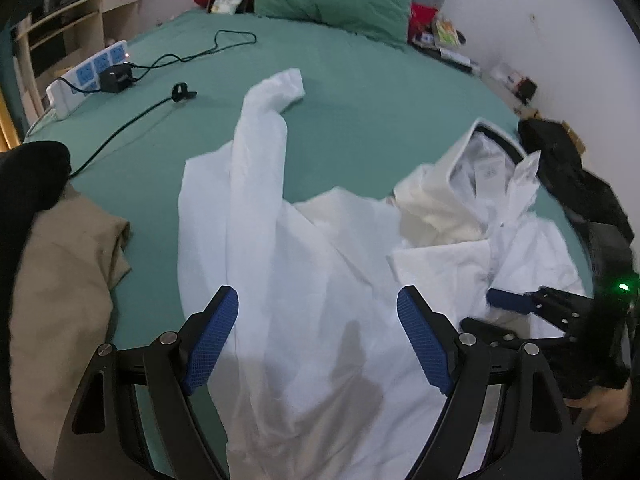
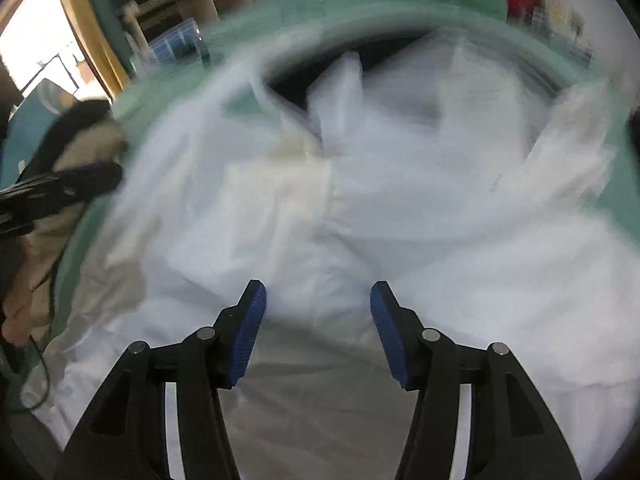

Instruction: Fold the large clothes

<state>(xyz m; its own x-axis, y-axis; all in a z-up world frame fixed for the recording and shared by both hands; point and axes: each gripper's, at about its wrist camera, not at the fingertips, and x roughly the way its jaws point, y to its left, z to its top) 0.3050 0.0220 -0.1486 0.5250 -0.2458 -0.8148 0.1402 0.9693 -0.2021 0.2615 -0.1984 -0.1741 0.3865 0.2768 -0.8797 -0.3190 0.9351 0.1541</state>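
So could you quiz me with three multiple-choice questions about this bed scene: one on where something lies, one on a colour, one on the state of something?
1. Where does the white power strip lie?
A. at the bed's far left edge
B. on top of the white garment
C. on the pillow

2. What colour is the bed sheet?
A. red
B. green
C. grey

3. How does the left gripper stand?
A. shut on the beige cloth
B. shut on a cable
C. open above the white garment

Answers:
1 A, it sits by the sheet's left border with a black charger plugged in.
2 B, green shows all around the garment.
3 C, its blue pads are apart with nothing pinched between them.
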